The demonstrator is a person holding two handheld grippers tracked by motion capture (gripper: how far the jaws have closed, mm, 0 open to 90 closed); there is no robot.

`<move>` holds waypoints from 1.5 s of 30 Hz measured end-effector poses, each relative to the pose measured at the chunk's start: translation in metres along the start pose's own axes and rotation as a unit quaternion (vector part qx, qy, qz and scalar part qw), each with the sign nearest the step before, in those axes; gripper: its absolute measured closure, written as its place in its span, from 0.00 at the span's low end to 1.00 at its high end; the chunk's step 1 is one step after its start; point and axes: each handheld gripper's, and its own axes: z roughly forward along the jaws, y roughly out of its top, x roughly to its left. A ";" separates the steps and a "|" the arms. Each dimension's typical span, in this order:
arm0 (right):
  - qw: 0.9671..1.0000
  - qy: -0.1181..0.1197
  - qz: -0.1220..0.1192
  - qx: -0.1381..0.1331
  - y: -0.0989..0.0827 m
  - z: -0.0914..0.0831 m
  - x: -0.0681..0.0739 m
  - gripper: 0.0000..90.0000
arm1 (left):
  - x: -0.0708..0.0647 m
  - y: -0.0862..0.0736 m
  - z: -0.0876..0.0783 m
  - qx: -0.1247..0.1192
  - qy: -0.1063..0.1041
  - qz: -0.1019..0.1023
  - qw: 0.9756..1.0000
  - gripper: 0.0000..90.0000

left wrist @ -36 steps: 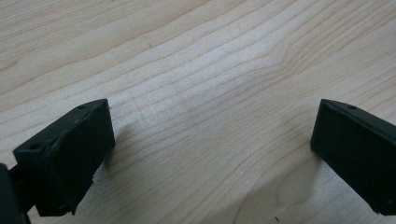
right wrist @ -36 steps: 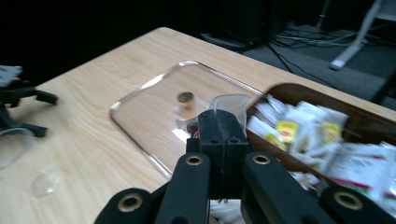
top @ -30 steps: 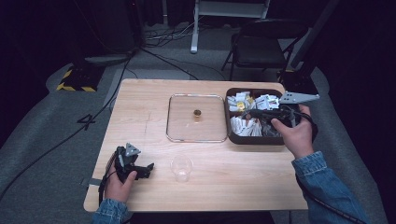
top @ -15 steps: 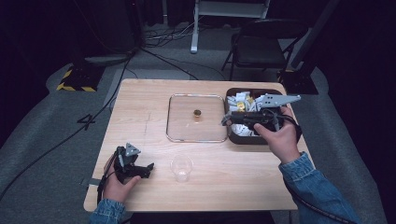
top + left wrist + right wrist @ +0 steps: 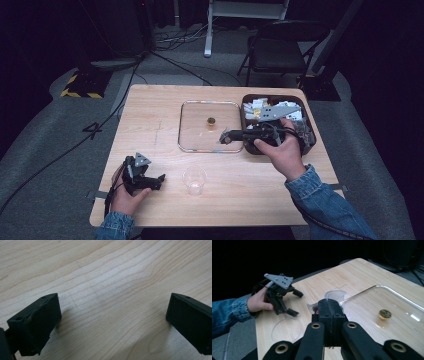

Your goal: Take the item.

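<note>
My right gripper [image 5: 225, 137] is shut on a small clear plastic packet [image 5: 333, 297] with some red inside. It hangs over the front right edge of a square glass tray [image 5: 186, 131]. On the tray's glass lies a small gold round piece [image 5: 211, 121], also seen in the right gripper view [image 5: 385, 313]. A clear plastic cup [image 5: 194, 179] stands near the table's front, its rim [image 5: 277, 326] just left of my right jaws. At the front left, my left gripper [image 5: 152, 181] rests open on the bare wood [image 5: 112, 277], nothing between its fingers [image 5: 37, 320].
A dark brown box [image 5: 248, 100] with several white packets sits right of the tray, under the right hand. The wooden table [image 5: 150, 110] has free room at the left and back. A folding chair [image 5: 280, 47] and cables stand beyond the far edge.
The right gripper has moved left from over the brown box to the glass tray's front right edge, carrying the packet. The left gripper has stayed put.
</note>
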 end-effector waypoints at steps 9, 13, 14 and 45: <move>0.999 0.033 -0.012 0.019 -0.003 0.023 0.019 1.00 | 0.000 0.000 0.000 0.000 -0.002 0.002 1.000 0.01; 0.998 0.047 -0.015 0.025 -0.006 0.034 0.027 1.00 | 0.000 0.000 0.000 0.001 -0.003 0.003 1.000 0.01; 0.998 0.047 -0.015 0.025 -0.006 0.034 0.027 1.00 | 0.000 0.000 0.000 0.001 -0.003 0.003 1.000 0.01; 0.990 0.073 -0.056 0.109 -0.042 0.100 0.060 1.00 | 0.000 0.000 0.000 0.001 -0.003 0.003 1.000 0.01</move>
